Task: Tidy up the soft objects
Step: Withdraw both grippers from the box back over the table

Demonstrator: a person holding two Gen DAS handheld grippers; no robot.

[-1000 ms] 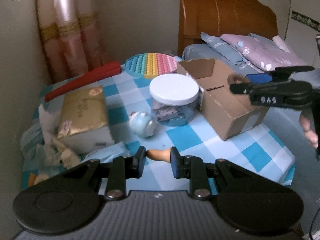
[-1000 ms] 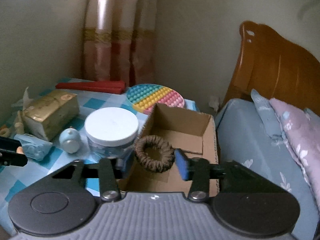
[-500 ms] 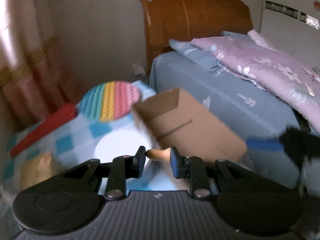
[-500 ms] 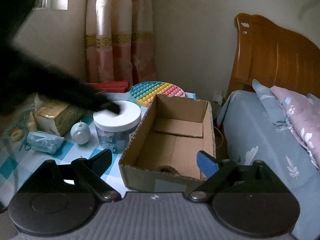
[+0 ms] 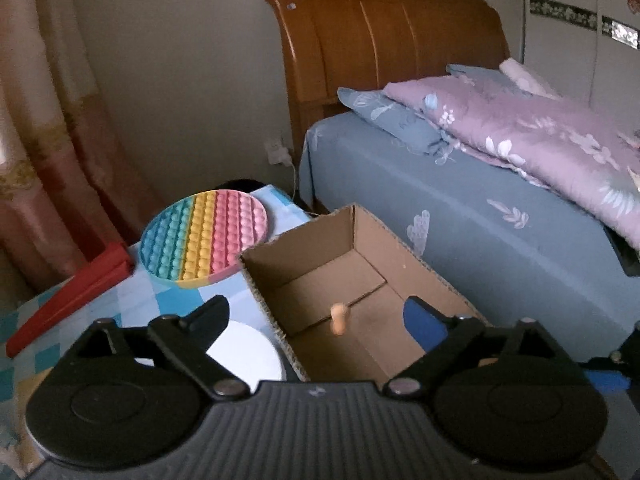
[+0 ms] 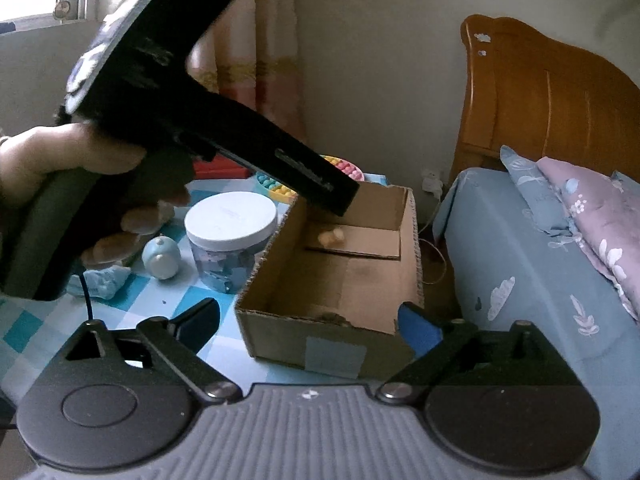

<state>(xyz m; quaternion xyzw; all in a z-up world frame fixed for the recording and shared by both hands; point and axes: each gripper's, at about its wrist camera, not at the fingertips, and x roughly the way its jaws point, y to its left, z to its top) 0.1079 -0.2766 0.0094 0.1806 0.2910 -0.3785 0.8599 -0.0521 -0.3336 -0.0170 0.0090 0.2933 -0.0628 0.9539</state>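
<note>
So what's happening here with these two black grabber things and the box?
A person is sorting soft things into a cardboard box on a checked table. The left gripper hangs over the box, its fingers opening, with a small tan piece loose below them, inside the box. The right gripper is open and empty in front of the box, where a brown ring just shows.

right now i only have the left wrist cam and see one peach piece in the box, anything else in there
Observer: Yes, a brown fuzzy thing sits against the near wall of the cardboard box; only its top shows.
Operator: whats beside the jar
Observer: A pale blue round toy stands just left of the white-lidded jar.
Operator: anything on the box outside
Observer: A grey-blue tape patch on its near outer wall.
</note>
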